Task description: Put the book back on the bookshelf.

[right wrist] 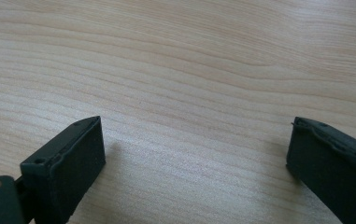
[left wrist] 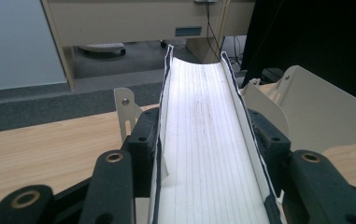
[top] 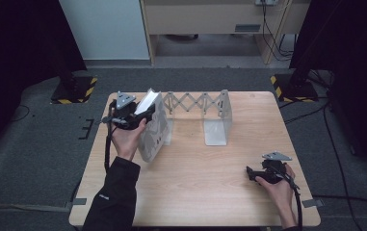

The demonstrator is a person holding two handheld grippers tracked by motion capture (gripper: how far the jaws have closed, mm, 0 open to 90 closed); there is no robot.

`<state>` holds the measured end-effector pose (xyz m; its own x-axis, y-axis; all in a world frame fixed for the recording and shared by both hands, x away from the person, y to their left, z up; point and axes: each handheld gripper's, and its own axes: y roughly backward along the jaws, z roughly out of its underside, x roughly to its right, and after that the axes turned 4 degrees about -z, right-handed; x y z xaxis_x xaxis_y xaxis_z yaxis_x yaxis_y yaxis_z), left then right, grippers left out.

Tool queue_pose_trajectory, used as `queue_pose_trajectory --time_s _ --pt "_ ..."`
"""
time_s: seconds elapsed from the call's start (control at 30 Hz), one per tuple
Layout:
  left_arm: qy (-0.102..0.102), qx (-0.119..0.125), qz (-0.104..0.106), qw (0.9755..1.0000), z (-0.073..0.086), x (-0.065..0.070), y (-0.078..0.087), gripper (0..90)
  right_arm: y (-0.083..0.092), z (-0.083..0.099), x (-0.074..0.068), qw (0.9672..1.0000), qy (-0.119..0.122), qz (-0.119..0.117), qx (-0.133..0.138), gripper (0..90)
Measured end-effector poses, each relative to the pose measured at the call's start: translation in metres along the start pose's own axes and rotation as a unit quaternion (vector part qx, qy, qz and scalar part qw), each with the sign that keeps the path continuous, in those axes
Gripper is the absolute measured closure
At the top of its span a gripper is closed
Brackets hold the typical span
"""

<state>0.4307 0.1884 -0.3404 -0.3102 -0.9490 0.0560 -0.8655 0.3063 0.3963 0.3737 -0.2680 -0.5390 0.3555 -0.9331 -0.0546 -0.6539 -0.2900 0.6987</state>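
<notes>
My left gripper (top: 145,111) is shut on a book (top: 151,126), held upright and tilted over the table's left part. In the left gripper view the book's white page edges (left wrist: 203,140) run up between the two black jaws, which press on its dark covers. An expanding metal book rack (top: 200,108) stands just right of the book, with a cream end plate (left wrist: 316,109) close by. My right gripper (top: 251,174) rests low near the table's front right, open; its view shows its fingers (right wrist: 68,163) wide apart over bare wood, nothing between them.
The wooden table (top: 195,192) has bare wood across its front and middle. Beyond the far edge lie grey carpet, a wooden desk (top: 210,19) and cables. Black stands with yellow-striped bases (top: 75,89) flank the table's back corners.
</notes>
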Motion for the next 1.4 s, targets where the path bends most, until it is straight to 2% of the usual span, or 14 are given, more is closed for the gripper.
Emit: queue_pose_trajectory --time_s 0.27,0.37,0.57,0.73,0.83,0.87,1.0,1.13,1.2,1.4 --pt "0.013 -0.005 -0.024 0.9996 -0.005 -0.001 -0.033 52.1 0.0 0.0 0.0 1.0 -0.001 0.0 0.0 4.7" --pt "0.008 -0.01 -0.032 0.9994 -0.005 0.0 -0.044 52.1 0.0 0.0 0.0 1.0 0.0 0.0 0.0 4.7" --pt "0.007 -0.006 -0.047 0.9988 -0.006 0.006 -0.062 52.1 0.0 0.0 0.0 1.0 0.002 0.0 0.001 4.7" --pt "0.026 0.002 -0.055 0.9981 -0.003 0.008 -0.077 52.1 0.0 0.0 0.0 1.0 0.002 0.0 0.001 4.8" --pt "0.022 0.005 -0.066 0.9975 0.0 0.011 -0.086 52.1 0.0 0.0 0.0 1.0 0.002 0.0 0.001 4.8" --pt "0.018 0.003 -0.069 0.9975 0.0 0.012 -0.088 52.1 0.0 0.0 0.0 1.0 0.002 0.0 0.001 4.8" --pt "0.027 0.0 -0.07 0.9972 0.002 0.012 -0.095 52.1 0.0 0.0 0.0 1.0 0.002 0.0 0.001 4.8" --pt "0.019 -0.001 -0.075 0.997 0.005 0.013 -0.1 52.0 0.0 0.0 0.0 1.0 0.002 0.0 0.001 4.8" --pt "0.023 -0.005 -0.07 0.9973 0.008 0.013 -0.102 51.9 0.0 0.0 0.0 1.0 0.002 0.0 0.0 4.8" --pt "0.008 0.004 -0.07 0.9975 0.011 0.018 -0.102 51.2 0.0 0.0 0.0 1.0 0.0 0.0 0.0 4.8"
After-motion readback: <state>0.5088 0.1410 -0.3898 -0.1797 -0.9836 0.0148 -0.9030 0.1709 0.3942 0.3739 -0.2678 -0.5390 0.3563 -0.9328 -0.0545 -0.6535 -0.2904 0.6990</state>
